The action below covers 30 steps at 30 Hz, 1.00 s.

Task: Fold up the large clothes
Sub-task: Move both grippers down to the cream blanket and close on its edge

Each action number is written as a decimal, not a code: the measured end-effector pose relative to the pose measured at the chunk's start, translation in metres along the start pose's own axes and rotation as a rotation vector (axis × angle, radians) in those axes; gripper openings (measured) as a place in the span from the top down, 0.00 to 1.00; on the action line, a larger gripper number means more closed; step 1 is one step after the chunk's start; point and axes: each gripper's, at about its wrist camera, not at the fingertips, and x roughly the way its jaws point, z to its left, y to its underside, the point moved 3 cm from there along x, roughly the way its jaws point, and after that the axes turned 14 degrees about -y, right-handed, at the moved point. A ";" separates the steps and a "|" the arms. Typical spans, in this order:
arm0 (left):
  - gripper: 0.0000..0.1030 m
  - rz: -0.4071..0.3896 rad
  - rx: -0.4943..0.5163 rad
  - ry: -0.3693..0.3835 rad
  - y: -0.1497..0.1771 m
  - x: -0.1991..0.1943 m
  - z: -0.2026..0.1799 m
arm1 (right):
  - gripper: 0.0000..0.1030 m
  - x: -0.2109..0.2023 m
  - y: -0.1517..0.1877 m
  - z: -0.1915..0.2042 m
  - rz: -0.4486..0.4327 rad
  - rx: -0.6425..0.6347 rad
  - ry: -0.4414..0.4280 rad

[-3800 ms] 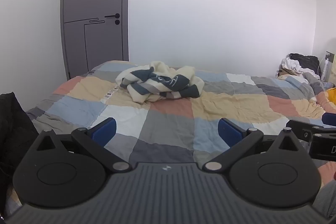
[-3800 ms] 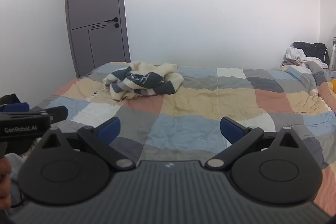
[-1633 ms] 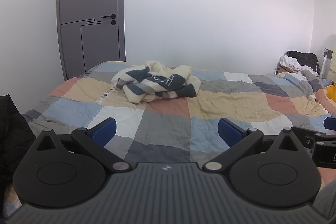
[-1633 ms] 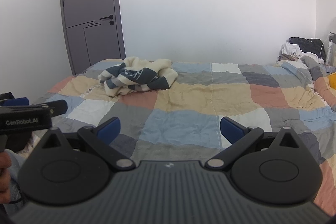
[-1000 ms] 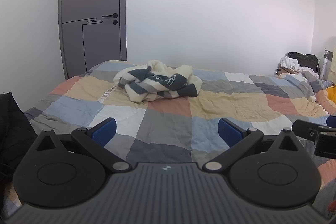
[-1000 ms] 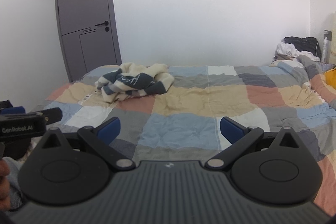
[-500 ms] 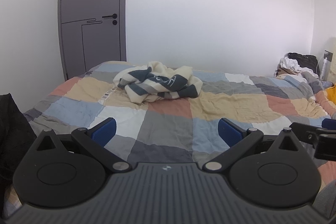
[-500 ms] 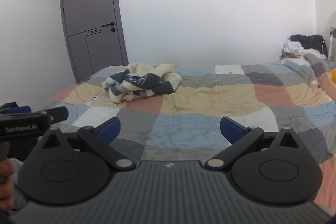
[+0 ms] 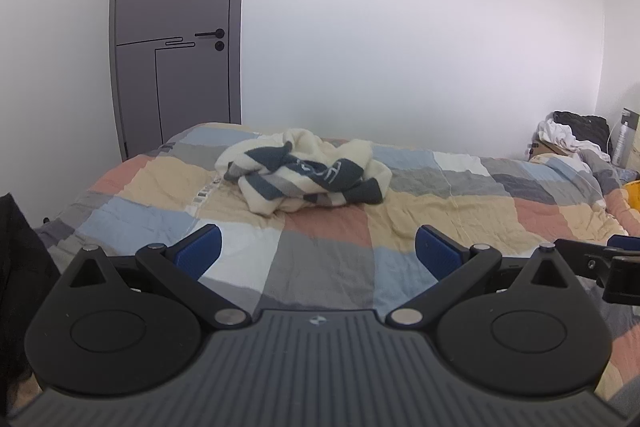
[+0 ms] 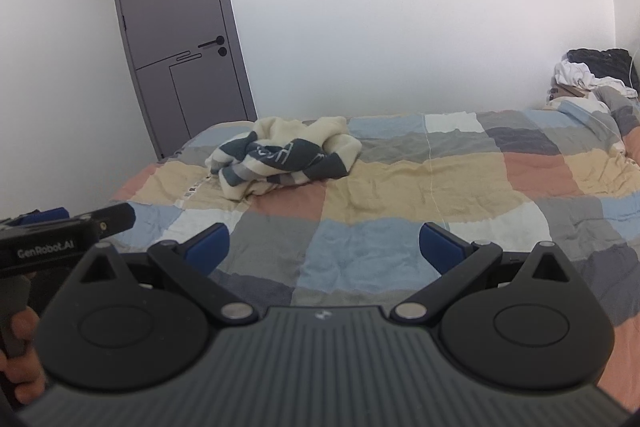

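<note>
A crumpled cream sweater with dark blue and grey stripes [image 9: 304,173] [image 10: 280,155] lies bunched on the far left part of the bed. My left gripper [image 9: 318,253] hovers over the bed's near edge, well short of the sweater, open with nothing between its blue pads. My right gripper [image 10: 324,245] hangs beside it to the right, also open and empty, tilted a little. The right gripper's body shows at the right edge of the left wrist view, and the left gripper's body, held by a hand [image 10: 20,359], at the left edge of the right wrist view.
A patchwork quilt [image 9: 420,203] [image 10: 440,179] in blue, grey, tan and pink covers the bed. A pile of white and black clothes [image 9: 572,137] [image 10: 596,71] sits at the far right corner. A grey door [image 9: 172,39] [image 10: 180,43] stands shut behind the bed. Dark fabric [image 9: 20,267] hangs at left.
The right wrist view has rolled slightly and shifted, so the sweater sits a bit further right in it. The left gripper has barely moved. Both grippers stay open.
</note>
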 end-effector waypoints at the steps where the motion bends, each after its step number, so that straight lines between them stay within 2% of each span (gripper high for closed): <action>1: 0.00 0.002 0.004 -0.002 -0.004 0.007 -0.001 | 0.00 0.004 -0.003 -0.001 -0.002 -0.002 -0.002; 11: 0.00 -0.027 0.052 -0.011 -0.039 0.088 -0.013 | 0.00 0.067 -0.040 -0.018 -0.007 -0.017 -0.069; 15: 0.00 -0.037 0.045 0.024 -0.055 0.126 -0.015 | 0.00 0.097 -0.052 -0.030 -0.043 -0.013 -0.102; 18: 0.00 -0.046 0.062 0.016 -0.067 0.157 -0.017 | 0.00 0.119 -0.065 -0.038 -0.063 -0.008 -0.115; 20: 0.00 -0.054 0.084 0.014 -0.072 0.182 -0.022 | 0.00 0.134 -0.071 -0.040 -0.068 -0.024 -0.115; 24: 0.00 -0.020 0.098 0.020 -0.076 0.245 -0.030 | 0.00 0.179 -0.079 -0.053 -0.050 -0.027 -0.128; 28: 0.00 0.038 0.093 0.050 -0.074 0.317 -0.040 | 0.00 0.240 -0.082 -0.072 -0.017 -0.008 -0.137; 30: 0.00 0.035 0.099 0.060 -0.074 0.350 -0.047 | 0.00 0.274 -0.085 -0.083 -0.002 0.010 -0.154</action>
